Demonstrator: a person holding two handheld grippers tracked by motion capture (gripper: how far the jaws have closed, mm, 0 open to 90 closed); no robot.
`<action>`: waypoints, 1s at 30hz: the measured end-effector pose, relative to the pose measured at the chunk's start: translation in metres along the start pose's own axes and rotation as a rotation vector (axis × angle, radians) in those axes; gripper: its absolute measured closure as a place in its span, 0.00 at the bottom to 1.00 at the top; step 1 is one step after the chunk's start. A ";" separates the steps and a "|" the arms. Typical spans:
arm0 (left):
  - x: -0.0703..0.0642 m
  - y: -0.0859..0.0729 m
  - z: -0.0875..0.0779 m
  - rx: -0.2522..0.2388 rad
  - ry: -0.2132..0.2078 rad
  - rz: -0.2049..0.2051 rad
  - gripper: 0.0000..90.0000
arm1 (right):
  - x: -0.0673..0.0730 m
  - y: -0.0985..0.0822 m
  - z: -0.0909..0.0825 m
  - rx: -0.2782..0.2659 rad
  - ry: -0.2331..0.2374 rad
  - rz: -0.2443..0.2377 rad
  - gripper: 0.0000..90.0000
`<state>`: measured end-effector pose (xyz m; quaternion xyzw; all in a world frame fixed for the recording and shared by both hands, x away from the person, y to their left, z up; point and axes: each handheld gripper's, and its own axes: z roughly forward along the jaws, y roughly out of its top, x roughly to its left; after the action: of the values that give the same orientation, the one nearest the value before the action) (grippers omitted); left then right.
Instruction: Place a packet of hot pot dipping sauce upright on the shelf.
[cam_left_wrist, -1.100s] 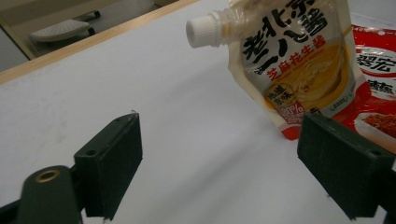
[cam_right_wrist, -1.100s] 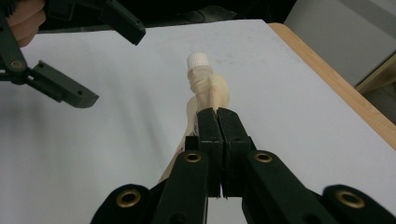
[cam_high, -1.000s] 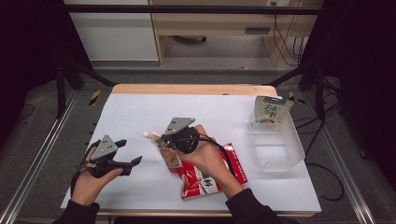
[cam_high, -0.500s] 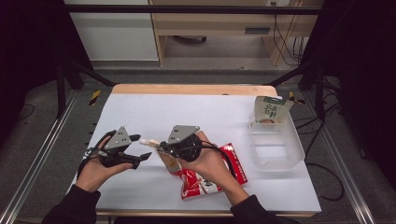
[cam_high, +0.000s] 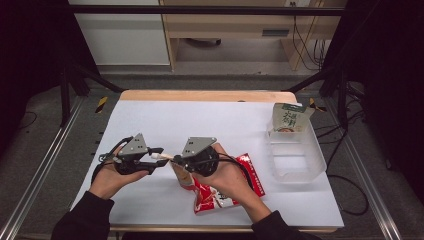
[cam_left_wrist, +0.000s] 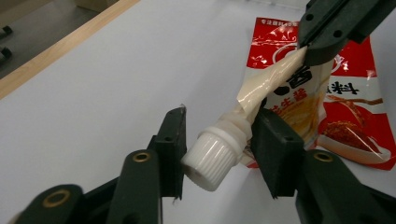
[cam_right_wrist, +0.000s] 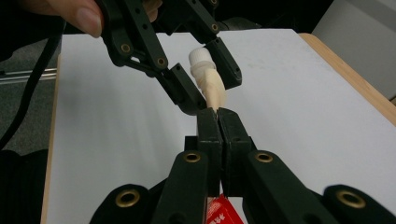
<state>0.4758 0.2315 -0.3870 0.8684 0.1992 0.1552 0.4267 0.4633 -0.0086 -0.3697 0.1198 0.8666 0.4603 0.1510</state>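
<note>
A spouted sauce pouch (cam_high: 182, 176) with a white screw cap (cam_left_wrist: 211, 157) is held up over the white table, above a red packet (cam_high: 227, 196). My right gripper (cam_right_wrist: 217, 114) is shut on the pouch's beige neck (cam_right_wrist: 214, 92) just below the spout. My left gripper (cam_left_wrist: 217, 140) faces it from the left. Its jaws have just been closing, and the cap (cam_right_wrist: 201, 58) stands between them. One pad (cam_left_wrist: 173, 148) touches the cap, while a small gap shows on the other side. From above, the left gripper (cam_high: 159, 159) and right gripper (cam_high: 175, 161) meet tip to tip.
A clear plastic tub (cam_high: 296, 162) sits at the right of the table, with a green-and-white carton (cam_high: 290, 119) standing at its far end. A wooden strip (cam_high: 200, 95) marks the far edge. White tabletop (cam_high: 200, 125) stretches beyond the hands.
My left hand has moved right to the pouch's spout, and its jaws have narrowed around the white cap. The right hand has stayed put, gripping the pouch.
</note>
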 end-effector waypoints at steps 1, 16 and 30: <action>-0.001 0.000 0.000 0.006 -0.004 0.002 0.68 | -0.001 -0.001 -0.001 0.002 -0.005 0.003 0.99; -0.019 0.030 -0.014 -0.001 -0.063 0.042 0.81 | -0.004 -0.008 -0.018 0.026 -0.035 0.038 0.98; -0.029 0.070 -0.022 0.051 -0.091 0.135 0.82 | -0.009 0.012 -0.046 0.139 -0.053 -0.032 0.85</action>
<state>0.4554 0.1936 -0.3212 0.8967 0.1245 0.1387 0.4015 0.4551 -0.0403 -0.3342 0.1282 0.8940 0.3931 0.1727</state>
